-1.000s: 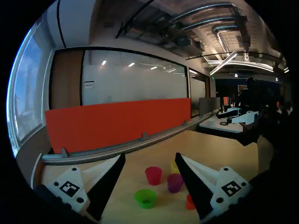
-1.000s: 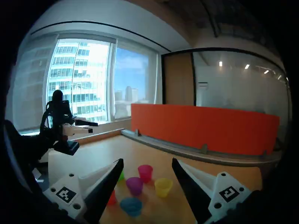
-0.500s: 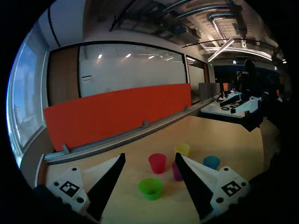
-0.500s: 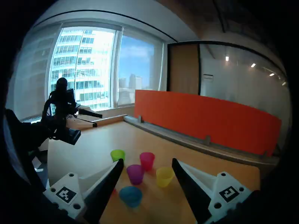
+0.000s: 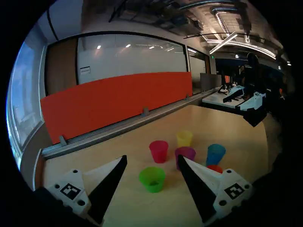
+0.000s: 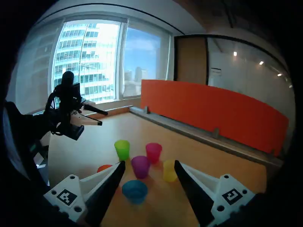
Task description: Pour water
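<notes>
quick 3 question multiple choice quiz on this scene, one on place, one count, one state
1. The blue cup sits: A nearest the right gripper, in its finger gap B farthest from it C stacked on another cup
2. Cups on the table: A four B six C eight
3. The left gripper is: A shut on a cup B open, empty C shut, empty
1 A, it lies lowest in the right gripper view; 2 B, six colours stand there; 3 B, fingers apart, nothing gripped.
</notes>
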Motion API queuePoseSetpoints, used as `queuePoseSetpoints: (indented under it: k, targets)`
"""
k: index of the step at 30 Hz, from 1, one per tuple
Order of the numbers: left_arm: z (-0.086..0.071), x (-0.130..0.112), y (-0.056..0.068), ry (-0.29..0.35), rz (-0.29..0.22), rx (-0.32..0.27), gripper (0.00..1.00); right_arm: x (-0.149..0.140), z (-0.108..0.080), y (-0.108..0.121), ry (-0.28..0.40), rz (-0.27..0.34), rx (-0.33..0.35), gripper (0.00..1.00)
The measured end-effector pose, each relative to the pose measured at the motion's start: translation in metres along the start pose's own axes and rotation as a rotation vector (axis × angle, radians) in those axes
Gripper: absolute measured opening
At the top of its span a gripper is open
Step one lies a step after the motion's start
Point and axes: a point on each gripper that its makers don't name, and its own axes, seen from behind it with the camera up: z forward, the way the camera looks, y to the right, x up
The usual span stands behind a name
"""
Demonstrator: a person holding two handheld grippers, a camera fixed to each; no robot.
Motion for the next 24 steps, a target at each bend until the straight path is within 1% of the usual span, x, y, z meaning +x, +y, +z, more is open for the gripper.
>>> queuePoseSetpoints:
  k: [4,11,24]
  targets:
    - [0.004,-0.01,0.002,-0.022,0.005,-0.004,0.99,-0.011,0.005,-0.004,-0.021,-0.005,0.011,1.0]
    - [0.012,-0.029,0.005,-0.061,0.011,-0.017,0.99,-0.036,0.013,-0.008,-0.062,0.004,0.024,1.0]
    - [0.018,-0.067,0.008,-0.141,0.02,-0.025,0.99,-0.075,0.025,-0.009,-0.131,0.016,0.031,1.0]
